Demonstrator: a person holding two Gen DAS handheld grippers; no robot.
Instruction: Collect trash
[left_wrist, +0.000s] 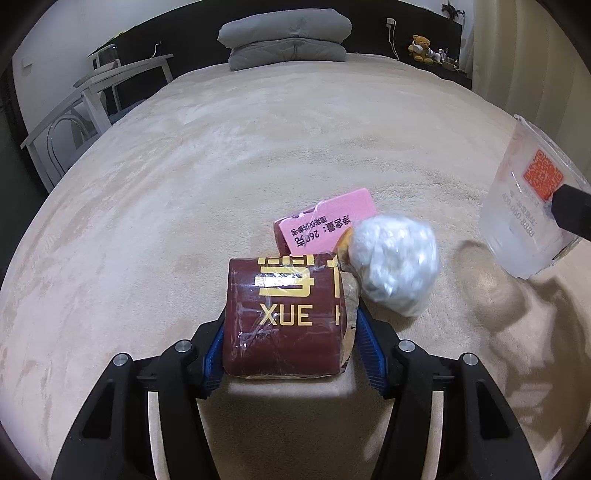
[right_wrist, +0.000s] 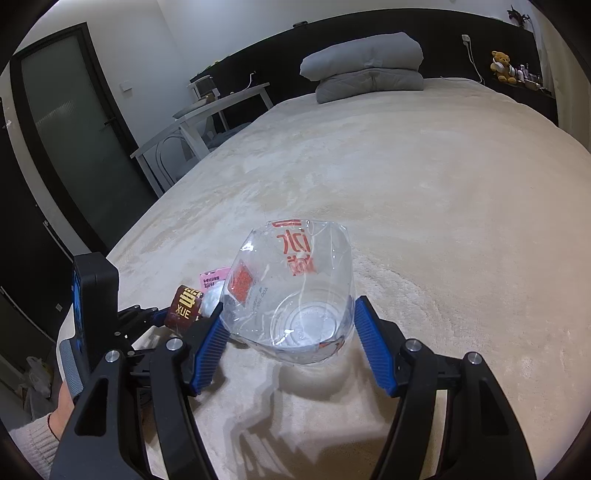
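My left gripper (left_wrist: 290, 332) is shut on a dark red box (left_wrist: 284, 317) with gold "XUE" lettering, wrapped in clear film, held just above the beige bed. A pink-labelled flap (left_wrist: 325, 221) and a crumpled white plastic wad (left_wrist: 393, 258) hang at its far right side. My right gripper (right_wrist: 291, 328) is shut on a clear plastic cup (right_wrist: 295, 288) with red print, squeezed out of round. The cup also shows at the right edge of the left wrist view (left_wrist: 532, 206). The red box shows left of the cup in the right wrist view (right_wrist: 184, 306).
The beige bed cover (left_wrist: 240, 166) fills both views. Grey folded pillows (left_wrist: 284, 37) lie at the head. A white table and chair (left_wrist: 92, 96) stand left of the bed. A teddy bear (left_wrist: 421, 46) sits on a shelf at the far right. A dark door (right_wrist: 74, 129) is left.
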